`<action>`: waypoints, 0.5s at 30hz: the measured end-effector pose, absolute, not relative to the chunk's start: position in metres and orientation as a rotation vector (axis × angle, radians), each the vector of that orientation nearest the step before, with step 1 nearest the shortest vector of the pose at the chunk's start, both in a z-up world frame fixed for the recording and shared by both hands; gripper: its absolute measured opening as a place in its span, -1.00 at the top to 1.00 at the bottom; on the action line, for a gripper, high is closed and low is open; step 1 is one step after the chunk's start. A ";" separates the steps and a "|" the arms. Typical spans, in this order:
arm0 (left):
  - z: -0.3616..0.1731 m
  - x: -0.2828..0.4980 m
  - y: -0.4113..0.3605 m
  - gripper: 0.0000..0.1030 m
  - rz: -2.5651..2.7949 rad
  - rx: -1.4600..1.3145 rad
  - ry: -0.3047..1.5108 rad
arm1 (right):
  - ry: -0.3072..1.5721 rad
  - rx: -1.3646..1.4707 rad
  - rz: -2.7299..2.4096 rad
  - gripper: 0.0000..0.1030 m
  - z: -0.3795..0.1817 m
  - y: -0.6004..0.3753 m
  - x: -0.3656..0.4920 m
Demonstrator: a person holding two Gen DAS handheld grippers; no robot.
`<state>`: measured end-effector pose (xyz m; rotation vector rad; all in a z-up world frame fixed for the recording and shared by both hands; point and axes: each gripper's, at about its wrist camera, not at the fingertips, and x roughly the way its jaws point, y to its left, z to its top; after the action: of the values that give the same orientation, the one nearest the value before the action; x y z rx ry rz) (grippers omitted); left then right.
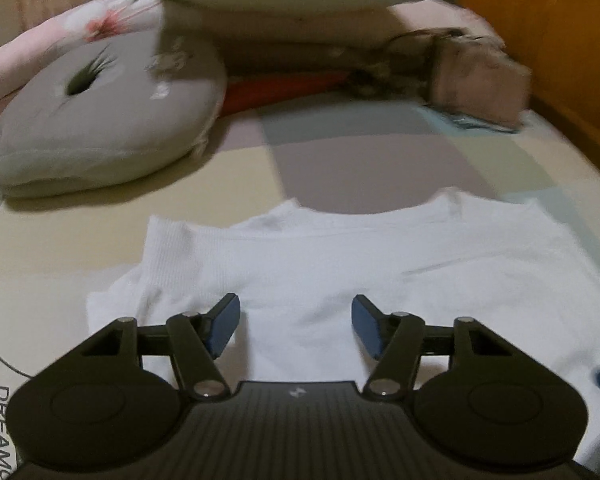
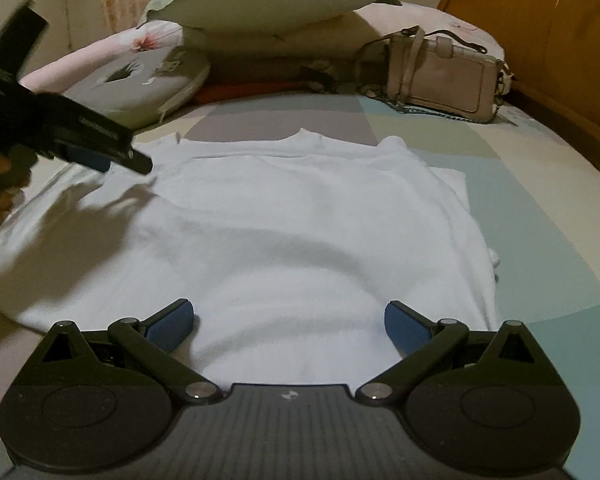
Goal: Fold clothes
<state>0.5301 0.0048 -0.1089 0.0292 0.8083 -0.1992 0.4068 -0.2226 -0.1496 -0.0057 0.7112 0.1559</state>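
White shirt [image 2: 300, 220] spread flat on the patchwork bedsheet [image 2: 540, 208], collar toward the pillows. Left gripper [image 1: 296, 328] hovering over the left side with jaws apart, holding nothing; right gripper [image 2: 290, 324] also spread wide and empty, above the hem. Risk from here — pinching only the top layer, so the fold drags crooked. Also possible: catching the sheet together with the cloth. Left sleeve [image 1: 168, 248] already doubled over and bunched — likely to slip when lifted.
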 end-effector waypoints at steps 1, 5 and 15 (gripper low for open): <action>-0.106 0.522 0.006 -0.32 -0.230 0.034 0.797 | 0.716 -0.006 0.163 -1.00 -0.148 -0.223 0.407; -0.119 0.508 0.032 -0.28 -0.180 -0.023 0.856 | 0.725 0.011 0.177 -1.00 -0.147 -0.226 0.406; -0.100 0.455 0.046 -0.35 -0.176 0.006 0.816 | 0.732 0.025 0.198 -1.00 -0.146 -0.231 0.407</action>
<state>0.4549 0.0457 -0.0999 0.0064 0.8160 -0.1760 0.4069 -0.2306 -0.1465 0.0254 0.7324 0.1975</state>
